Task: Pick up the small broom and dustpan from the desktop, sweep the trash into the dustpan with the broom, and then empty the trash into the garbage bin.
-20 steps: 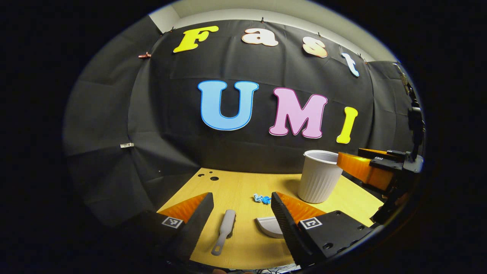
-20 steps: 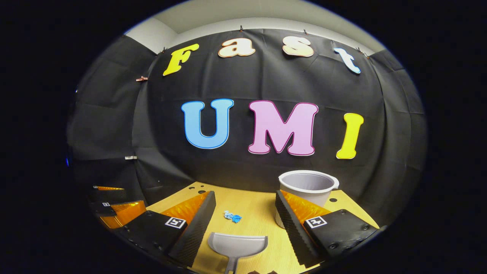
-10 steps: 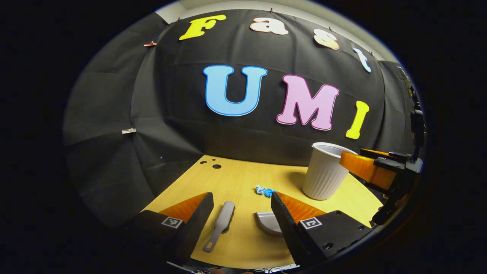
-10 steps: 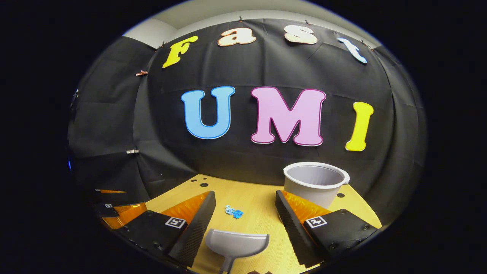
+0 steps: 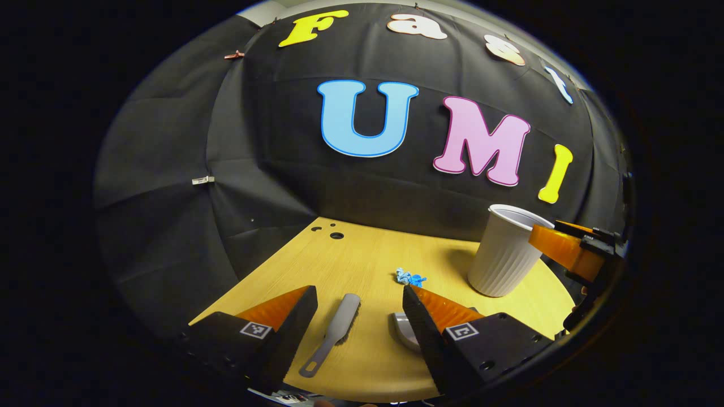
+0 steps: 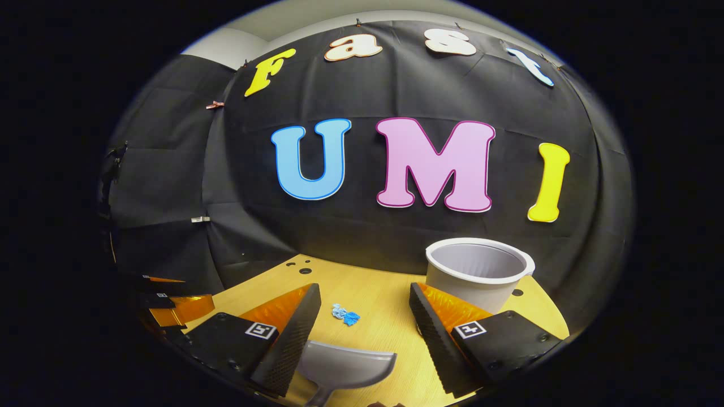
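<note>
Left gripper view: broom [image 5: 334, 332] lies flat between wide-apart fingers of left gripper [image 5: 356, 333], untouched. Right gripper view: dustpan [image 6: 344, 368] between wide-apart fingers of right gripper [image 6: 365, 339], untouched.

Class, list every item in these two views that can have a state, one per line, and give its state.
Left tool: open, holding nothing.
Right tool: open, holding nothing.
Broom: lying flat on the desktop, between the left tool's fingers, ungrasped.
Dustpan: resting on the desktop, ungrasped.
Trash: loose on the desktop, unswept.
Garbage bin: upright, open-topped.
</note>
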`<state>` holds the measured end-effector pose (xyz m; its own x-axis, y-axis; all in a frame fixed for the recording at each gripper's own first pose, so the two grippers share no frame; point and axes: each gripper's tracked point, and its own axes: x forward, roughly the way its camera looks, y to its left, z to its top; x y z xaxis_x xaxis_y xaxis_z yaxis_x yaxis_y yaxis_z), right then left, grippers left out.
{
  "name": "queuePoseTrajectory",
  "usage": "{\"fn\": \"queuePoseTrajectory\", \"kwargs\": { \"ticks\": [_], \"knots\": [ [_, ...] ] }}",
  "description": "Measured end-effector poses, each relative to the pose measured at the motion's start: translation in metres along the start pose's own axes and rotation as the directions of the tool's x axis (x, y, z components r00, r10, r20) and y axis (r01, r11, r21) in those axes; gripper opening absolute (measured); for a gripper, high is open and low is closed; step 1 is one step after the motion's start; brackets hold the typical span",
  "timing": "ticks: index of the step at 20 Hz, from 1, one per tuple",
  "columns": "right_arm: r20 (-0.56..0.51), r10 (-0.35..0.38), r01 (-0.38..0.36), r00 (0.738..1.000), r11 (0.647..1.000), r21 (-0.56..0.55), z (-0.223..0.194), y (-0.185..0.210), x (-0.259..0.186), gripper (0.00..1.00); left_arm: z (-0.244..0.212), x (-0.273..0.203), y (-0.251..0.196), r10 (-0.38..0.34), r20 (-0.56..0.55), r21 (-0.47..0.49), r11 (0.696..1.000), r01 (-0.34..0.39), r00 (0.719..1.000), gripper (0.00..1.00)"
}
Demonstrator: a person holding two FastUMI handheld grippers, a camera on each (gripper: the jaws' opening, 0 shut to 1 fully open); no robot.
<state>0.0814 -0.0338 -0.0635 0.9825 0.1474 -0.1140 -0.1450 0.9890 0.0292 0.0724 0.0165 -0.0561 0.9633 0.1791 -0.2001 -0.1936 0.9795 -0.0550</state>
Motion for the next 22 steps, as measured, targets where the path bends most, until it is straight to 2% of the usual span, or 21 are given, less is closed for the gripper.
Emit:
{"fn": "queuePoseTrajectory", "kwargs": {
  "ticks": [3, 5, 8, 13, 17, 22],
  "knots": [
    [-0.040, -0.007, 0.008, 0.999, 1.000, 0.018, -0.016, -0.010, 0.006, 0.98, -0.013, 0.010, 0.005, 0.004, -0.043, 0.022, 1.000, -0.003, 0.999, 0.96],
    [-0.048, -0.007, 0.008, 0.999, 1.000, 0.022, -0.020, -0.014, 0.007, 0.98, -0.036, 0.017, 0.004, -0.030, -0.128, 0.005, 1.000, 0.031, 0.991, 0.95],
    [-0.053, -0.001, 0.003, 0.999, 0.999, 0.036, -0.027, -0.014, 0.007, 0.98, -0.062, 0.026, 0.015, -0.020, -0.208, -0.002, 1.000, 0.020, 0.978, 0.96],
    [-0.084, 0.007, -0.003, 0.996, 0.999, 0.054, -0.045, -0.013, 0.009, 0.98, -0.108, 0.050, 0.033, -0.002, -0.361, 0.074, 0.997, 0.031, 0.932, 0.96],
    [-0.125, -0.005, 0.017, 0.992, 0.995, 0.097, -0.057, -0.017, 0.009, 0.98, -0.142, 0.061, 0.036, -0.016, -0.504, 0.102, 0.992, 0.078, 0.863, 0.96],
    [-0.231, -0.009, 0.043, 0.973, 0.989, 0.144, -0.093, -0.025, 0.005, 0.97, -0.183, 0.070, 0.045, -0.017, -0.687, 0.071, 0.993, 0.091, 0.726, 0.96]
  ]
}}
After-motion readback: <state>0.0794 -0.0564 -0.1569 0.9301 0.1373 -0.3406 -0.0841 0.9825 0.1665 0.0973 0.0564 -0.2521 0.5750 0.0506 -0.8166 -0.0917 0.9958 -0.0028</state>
